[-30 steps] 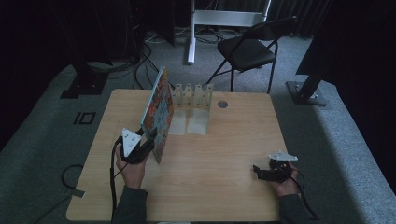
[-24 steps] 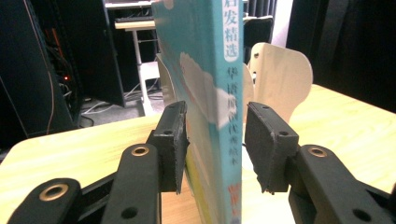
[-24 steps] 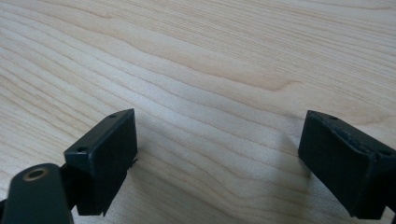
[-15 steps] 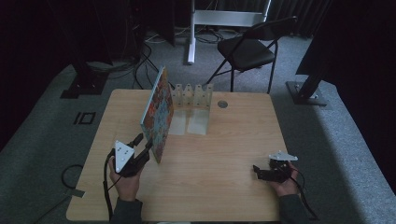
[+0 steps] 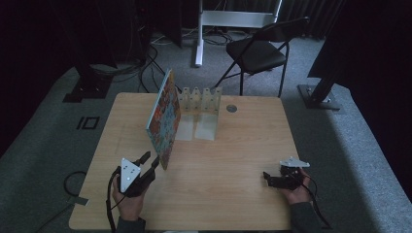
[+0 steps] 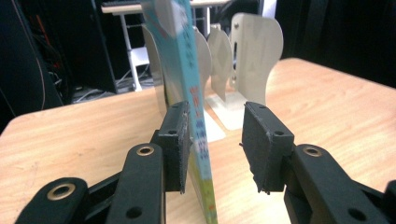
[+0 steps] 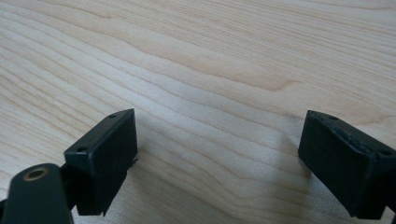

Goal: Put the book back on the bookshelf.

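A thin picture book (image 5: 164,120) with a colourful cover stands on edge on the wooden table (image 5: 233,160), its far end against a row of pale bookends (image 5: 199,99). My left gripper (image 5: 150,160) is at the book's near lower corner. In the left gripper view the book (image 6: 187,60) runs between the jaws of that gripper (image 6: 215,133), close against the left pad (image 6: 175,140) with a gap to the right pad. The jaws have just been closing and stand open around the book. My right gripper (image 5: 267,178) rests low at the front right, open over bare wood (image 7: 219,149).
The bookends (image 6: 254,60) stand at the table's far middle, with a small round hole (image 5: 231,108) to their right. A black folding chair (image 5: 257,51) and a white stand are on the floor beyond the table. Cables lie on the carpet at the left.
My left hand has drawn back toward the near edge of the table and sunk a little, its jaws still at the book's near corner. The book and the right hand have not moved.
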`<state>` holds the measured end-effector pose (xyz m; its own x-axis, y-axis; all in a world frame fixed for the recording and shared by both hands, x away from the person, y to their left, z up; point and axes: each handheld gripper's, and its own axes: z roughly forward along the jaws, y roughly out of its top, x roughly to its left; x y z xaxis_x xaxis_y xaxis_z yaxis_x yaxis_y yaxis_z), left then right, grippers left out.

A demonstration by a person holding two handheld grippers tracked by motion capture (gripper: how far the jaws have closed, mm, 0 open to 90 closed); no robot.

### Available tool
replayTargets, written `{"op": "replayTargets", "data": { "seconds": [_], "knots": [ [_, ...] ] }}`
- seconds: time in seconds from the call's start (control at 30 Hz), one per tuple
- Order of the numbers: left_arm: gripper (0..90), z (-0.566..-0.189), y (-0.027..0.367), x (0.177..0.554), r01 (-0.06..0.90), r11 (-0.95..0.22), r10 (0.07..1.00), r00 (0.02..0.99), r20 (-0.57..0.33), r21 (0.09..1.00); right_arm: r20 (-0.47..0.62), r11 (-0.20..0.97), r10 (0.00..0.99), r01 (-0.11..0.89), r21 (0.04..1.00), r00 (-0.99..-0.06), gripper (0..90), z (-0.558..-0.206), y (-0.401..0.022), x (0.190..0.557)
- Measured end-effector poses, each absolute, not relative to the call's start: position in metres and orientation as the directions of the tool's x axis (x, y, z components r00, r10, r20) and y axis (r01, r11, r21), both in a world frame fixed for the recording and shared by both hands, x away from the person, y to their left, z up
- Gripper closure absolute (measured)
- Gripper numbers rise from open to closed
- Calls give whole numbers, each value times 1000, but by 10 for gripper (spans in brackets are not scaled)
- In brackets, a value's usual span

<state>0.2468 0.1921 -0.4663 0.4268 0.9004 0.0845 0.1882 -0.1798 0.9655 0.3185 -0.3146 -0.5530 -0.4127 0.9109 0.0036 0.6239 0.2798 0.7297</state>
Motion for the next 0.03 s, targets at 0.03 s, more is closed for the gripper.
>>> {"op": "replayTargets", "data": {
  "seconds": [0.03],
  "knots": [
    [618, -468, 192, 247, 195, -187, 897, 434, 86, 963, 4, 280, 911, 624, 730, -413, 114, -553, -315, 318]
  ]
}}
